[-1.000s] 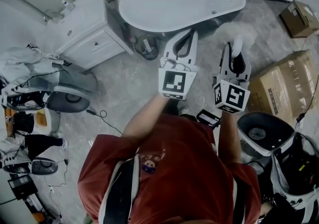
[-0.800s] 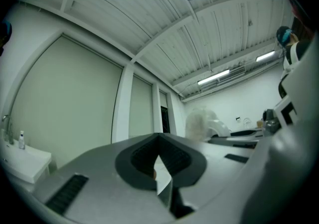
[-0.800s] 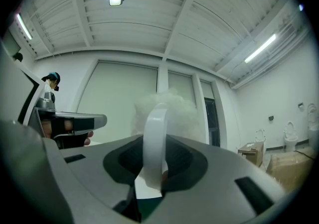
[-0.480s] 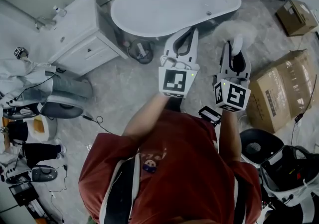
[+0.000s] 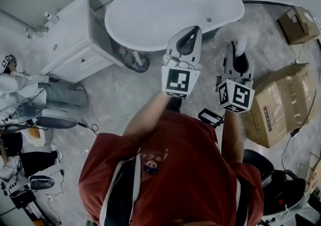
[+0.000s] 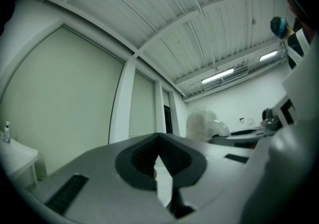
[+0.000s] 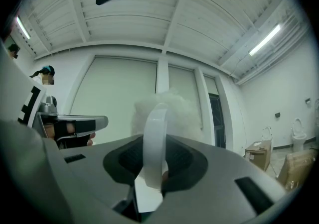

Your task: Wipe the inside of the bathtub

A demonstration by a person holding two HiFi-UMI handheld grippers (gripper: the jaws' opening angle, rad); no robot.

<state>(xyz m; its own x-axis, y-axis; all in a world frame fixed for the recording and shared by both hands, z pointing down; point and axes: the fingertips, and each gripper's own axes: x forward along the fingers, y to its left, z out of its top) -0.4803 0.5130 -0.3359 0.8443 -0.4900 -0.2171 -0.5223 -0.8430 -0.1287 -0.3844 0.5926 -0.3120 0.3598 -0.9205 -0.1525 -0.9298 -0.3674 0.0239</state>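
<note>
The white oval bathtub (image 5: 165,11) stands ahead of me on the grey floor, and its inside looks bare. My left gripper (image 5: 184,36) hovers just short of the tub's near rim, jaws shut on nothing (image 6: 158,141). To its right, my right gripper (image 5: 237,51) is shut on the white handle (image 7: 154,138) of a fluffy white duster (image 7: 164,103). The duster's head (image 5: 233,33) hangs over the floor beside the tub's right end and also shows in the left gripper view (image 6: 204,121). Both grippers point upward, so their views show ceiling and walls.
A white vanity cabinet (image 5: 65,39) stands left of the tub, and a dark round bin (image 5: 136,61) sits under the tub's near side. Cardboard boxes (image 5: 278,102) (image 5: 301,21) lie on the right. Gear and cables (image 5: 25,114) crowd the left floor.
The tub has come closer and lower in the head view as the person steps toward it. Both grippers keep the same pose and hold.
</note>
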